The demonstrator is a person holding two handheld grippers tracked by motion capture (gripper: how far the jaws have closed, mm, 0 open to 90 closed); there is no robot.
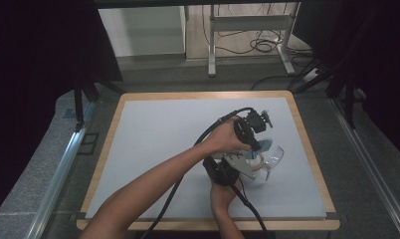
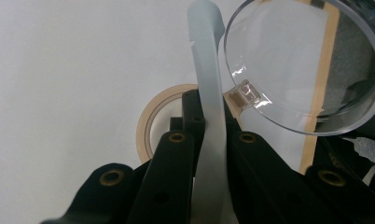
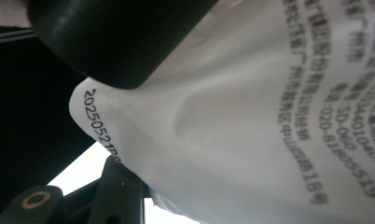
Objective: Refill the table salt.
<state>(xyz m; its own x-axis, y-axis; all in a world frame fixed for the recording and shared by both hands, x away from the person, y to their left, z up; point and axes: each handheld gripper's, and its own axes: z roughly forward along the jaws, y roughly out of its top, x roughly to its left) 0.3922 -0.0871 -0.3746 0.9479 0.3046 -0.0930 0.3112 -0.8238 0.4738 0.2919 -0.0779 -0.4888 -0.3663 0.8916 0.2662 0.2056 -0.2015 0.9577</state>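
Left tool (image 2: 209, 112) was pressed together on a pale strip (image 2: 209, 79), which stood edge-on straight up between its jaws. There was a small nick near the strip's top, so my guess is it was the sealed edge of a sachet, pinched low down to leave that nick free for tearing.

Right tool (image 1: 249, 162) had a white pouch (image 3: 251, 140) lying right across its camera, printed text and a date code facing it, with one jaw tucked under the pouch's lower corner. I honestly couldn't tell whether it was actually pinching the pouch or just propping it up, since the other jaw was hidden. The pouch had a soft dent in it, so something was pushing on it.

From above, both hands sat close together toward the right edge of the bench (image 2: 59, 93), about halfway between the near and far edges, with the left forearm reaching across. That makes sense if one tool was steadying while the other pulled.

Just beside the strip was a clear plastic container (image 2: 316, 70) tipped so its round rim faced the left tool's camera. I'd say it was kept close to catch whatever came out. A masking tape roll (image 2: 146, 121) lay flat on the bench behind the jaws, probably just parked there.
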